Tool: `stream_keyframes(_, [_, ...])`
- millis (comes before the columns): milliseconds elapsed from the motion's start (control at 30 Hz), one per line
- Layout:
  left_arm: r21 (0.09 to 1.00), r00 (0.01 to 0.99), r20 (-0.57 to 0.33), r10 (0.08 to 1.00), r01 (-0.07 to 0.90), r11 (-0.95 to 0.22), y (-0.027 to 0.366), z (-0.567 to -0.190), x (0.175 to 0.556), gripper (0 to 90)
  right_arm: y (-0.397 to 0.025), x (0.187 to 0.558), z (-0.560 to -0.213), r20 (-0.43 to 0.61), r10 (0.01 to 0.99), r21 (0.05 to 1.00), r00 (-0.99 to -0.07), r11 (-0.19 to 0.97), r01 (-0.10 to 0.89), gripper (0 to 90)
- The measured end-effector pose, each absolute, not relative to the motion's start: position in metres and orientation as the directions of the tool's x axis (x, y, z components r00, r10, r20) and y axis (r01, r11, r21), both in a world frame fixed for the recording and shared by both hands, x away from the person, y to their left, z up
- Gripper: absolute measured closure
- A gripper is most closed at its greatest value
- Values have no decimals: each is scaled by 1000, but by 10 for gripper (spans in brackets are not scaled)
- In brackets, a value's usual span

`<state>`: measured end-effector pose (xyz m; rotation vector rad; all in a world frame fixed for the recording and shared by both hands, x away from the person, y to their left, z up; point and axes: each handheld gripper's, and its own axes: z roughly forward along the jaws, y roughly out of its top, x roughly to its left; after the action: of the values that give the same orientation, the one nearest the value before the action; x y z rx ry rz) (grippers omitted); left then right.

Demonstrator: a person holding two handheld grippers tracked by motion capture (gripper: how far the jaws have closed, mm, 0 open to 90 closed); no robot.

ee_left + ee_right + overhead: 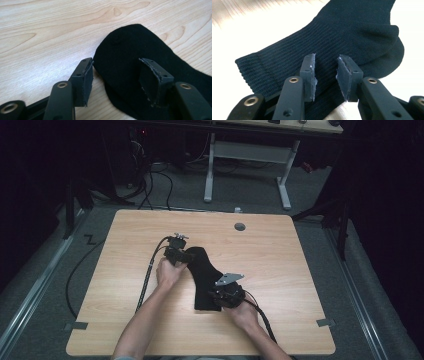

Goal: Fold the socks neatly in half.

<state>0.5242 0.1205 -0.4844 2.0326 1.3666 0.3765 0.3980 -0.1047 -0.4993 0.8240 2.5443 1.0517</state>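
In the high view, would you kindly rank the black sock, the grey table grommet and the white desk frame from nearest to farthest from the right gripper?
1. Black sock: beneath the right gripper.
2. Grey grommet: far table edge.
3. White desk frame: beyond the table.

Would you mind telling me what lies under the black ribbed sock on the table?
The black ribbed sock lies flat on the light wooden table, with bare wood showing all round it. Whatever may sit beneath the fabric itself is covered, though no bulge shows.
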Motion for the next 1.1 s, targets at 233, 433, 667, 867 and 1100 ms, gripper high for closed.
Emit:
stream_keyframes(233, [650, 453, -56, 890, 693, -312, 117, -485, 524, 586, -105, 398, -499, -25, 597, 711, -802, 575, 406, 671])
stream_keyframes(433, [659, 489, -101, 866, 685, -310, 118, -486, 525, 805, -105, 398, -500, -24, 594, 714, -804, 573, 403, 672])
stream_keyframes(667, [701, 526, -156, 836, 655, -282, 127, -479, 522, 833, -105, 400, -499, -16, 593, 711, -805, 573, 408, 672])
stream_keyframes(867, [751, 575, -150, 805, 595, -285, 126, -462, 513, 836, -105, 401, -500, -6, 599, 716, -801, 562, 415, 672])
stream_keyframes(1100, [781, 652, -139, 745, 535, -322, 122, -449, 501, 836, -103, 403, -499, -10, 604, 709, -797, 566, 420, 674])
